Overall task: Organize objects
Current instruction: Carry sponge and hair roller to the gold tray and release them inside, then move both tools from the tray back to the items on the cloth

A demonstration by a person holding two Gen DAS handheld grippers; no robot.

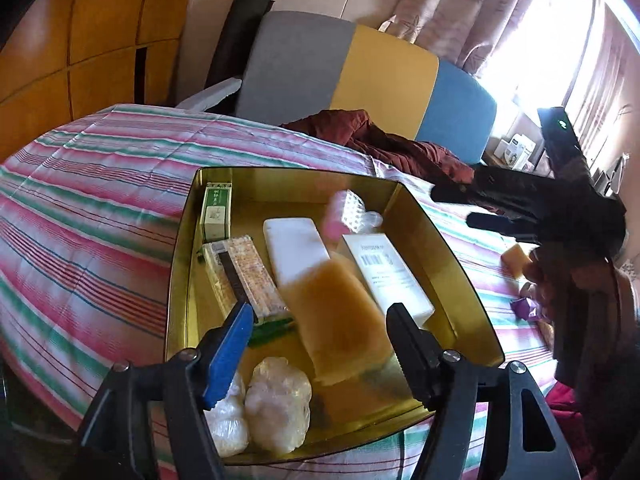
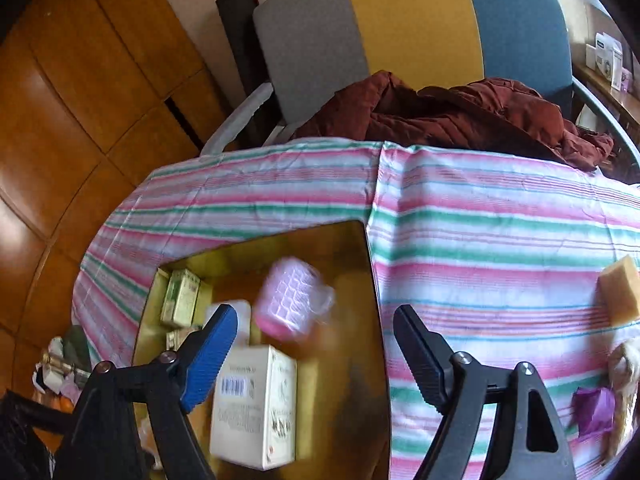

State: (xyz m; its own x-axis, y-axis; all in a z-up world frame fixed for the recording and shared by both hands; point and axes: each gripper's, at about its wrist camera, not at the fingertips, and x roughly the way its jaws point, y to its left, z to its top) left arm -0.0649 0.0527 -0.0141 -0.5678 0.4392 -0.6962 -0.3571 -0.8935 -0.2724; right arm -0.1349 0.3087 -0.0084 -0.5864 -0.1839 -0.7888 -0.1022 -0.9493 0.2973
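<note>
A gold tin tray [image 1: 452, 264] sits on a striped cloth. It holds a green box [image 1: 216, 212], a speckled packet [image 1: 244, 276], a white bar [image 1: 294, 250], a white box [image 1: 386, 276], a blurred pink pack [image 1: 344, 212] and bagged white lumps [image 1: 278, 400]. My left gripper [image 1: 320, 312] is open over the tray. A blurred amber bar [image 1: 340, 320] lies tilted between its fingers, and the pads do not touch it. My right gripper [image 2: 316, 312] is open above the tray's right side [image 2: 376, 320], over the pink pack [image 2: 292, 304] and white box [image 2: 256, 408].
On the cloth to the right lie a yellow block [image 2: 618, 292] and a purple wrapper [image 2: 594, 410]. A maroon garment [image 2: 460, 112] lies on a grey, yellow and blue chair [image 2: 412, 20] behind. A wooden wardrobe [image 1: 80, 40] stands to the left.
</note>
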